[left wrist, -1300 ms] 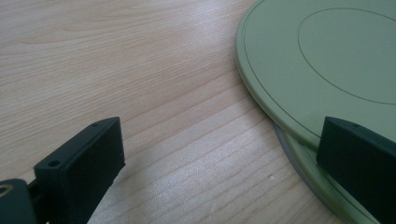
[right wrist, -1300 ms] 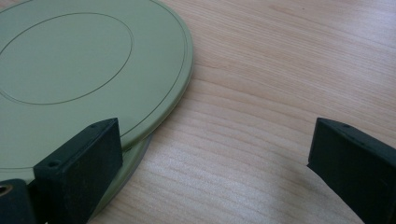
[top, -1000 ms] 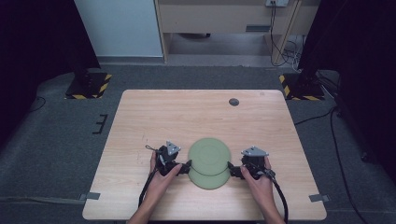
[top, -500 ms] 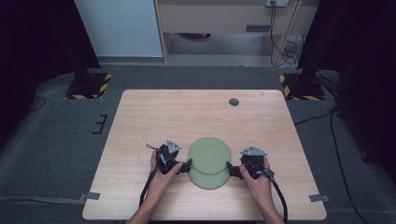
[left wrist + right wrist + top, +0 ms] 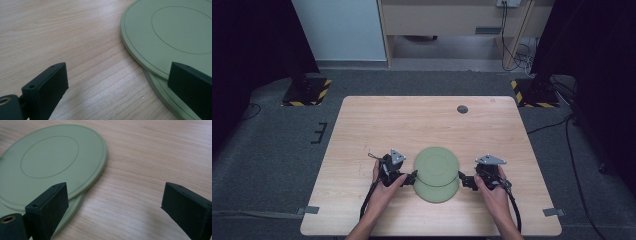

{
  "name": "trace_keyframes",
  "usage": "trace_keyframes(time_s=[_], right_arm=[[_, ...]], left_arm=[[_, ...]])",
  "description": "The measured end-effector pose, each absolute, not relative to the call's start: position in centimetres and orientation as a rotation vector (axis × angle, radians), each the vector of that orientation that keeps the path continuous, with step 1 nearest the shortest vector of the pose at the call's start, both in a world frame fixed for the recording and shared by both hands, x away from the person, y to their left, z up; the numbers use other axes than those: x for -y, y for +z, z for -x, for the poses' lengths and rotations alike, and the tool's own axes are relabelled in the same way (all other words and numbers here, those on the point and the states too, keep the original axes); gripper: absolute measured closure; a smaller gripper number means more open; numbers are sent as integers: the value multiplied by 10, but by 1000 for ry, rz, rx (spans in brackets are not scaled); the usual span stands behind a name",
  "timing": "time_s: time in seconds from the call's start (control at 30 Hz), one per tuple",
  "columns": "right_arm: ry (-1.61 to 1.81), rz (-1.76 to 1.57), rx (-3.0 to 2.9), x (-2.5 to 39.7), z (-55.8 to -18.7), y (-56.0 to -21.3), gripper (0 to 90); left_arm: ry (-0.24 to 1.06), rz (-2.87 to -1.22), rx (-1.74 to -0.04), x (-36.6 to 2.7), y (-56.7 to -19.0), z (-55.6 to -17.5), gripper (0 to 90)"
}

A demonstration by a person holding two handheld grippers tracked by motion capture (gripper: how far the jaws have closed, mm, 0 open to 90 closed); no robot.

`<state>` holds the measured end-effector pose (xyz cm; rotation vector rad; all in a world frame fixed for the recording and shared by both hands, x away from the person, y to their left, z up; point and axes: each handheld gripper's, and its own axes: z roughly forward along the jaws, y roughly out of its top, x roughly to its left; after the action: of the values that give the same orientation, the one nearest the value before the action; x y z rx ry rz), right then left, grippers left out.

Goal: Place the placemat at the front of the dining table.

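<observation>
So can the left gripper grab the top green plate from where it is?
Probably yes. The left gripper is open right beside the upper round green plate, whose rim overhangs the lower green plate, and only bare wooden table lies between.

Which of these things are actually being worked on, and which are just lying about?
In the job:
- top green plate, stacked off-centre
- bottom green plate under it
- left gripper, jaws open
- right gripper, jaws open

Just lying about:
- dark round disc near the table's far edge
</observation>
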<state>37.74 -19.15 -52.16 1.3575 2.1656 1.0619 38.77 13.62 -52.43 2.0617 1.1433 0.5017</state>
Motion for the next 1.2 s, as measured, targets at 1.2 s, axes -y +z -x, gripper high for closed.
trace_keyframes(time_s=[1.2], right_arm=[[903,-1271,-2486,163,-470,-466,152]], left_arm=[[464,-2100,-1098,-139,-524,-386,24]])
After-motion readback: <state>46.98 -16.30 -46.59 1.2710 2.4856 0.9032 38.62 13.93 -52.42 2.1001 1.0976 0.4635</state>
